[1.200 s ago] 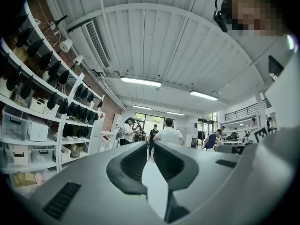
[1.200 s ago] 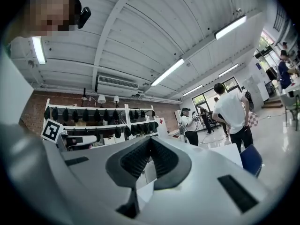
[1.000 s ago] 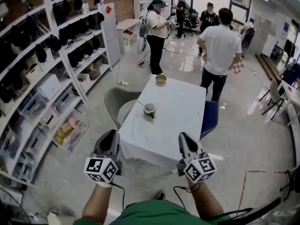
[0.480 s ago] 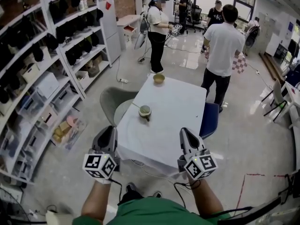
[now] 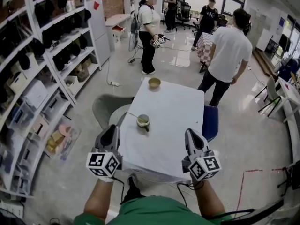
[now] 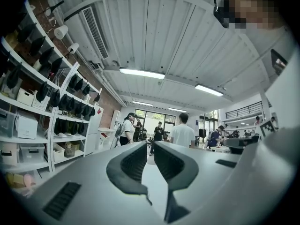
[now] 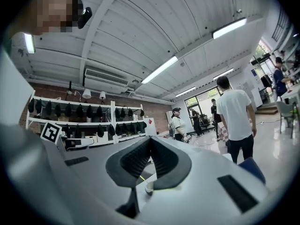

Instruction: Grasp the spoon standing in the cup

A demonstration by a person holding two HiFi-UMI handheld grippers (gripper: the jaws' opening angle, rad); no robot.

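light: bright ceiling strips | edges: fisheye-warped | floor: glare

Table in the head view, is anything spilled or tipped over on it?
Nothing stands out. The cup stands upright on the white table with the spoon leaning in it. The bowl sits upright at the far end, and no spill shows.

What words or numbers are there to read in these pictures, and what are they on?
No words or numbers can be read anywhere.
Marker cubes: black-and-white square patterns only, no letters.
Red sign on the white cabinet: too small to read.
White print on a person's black T-shirt: too small to read.
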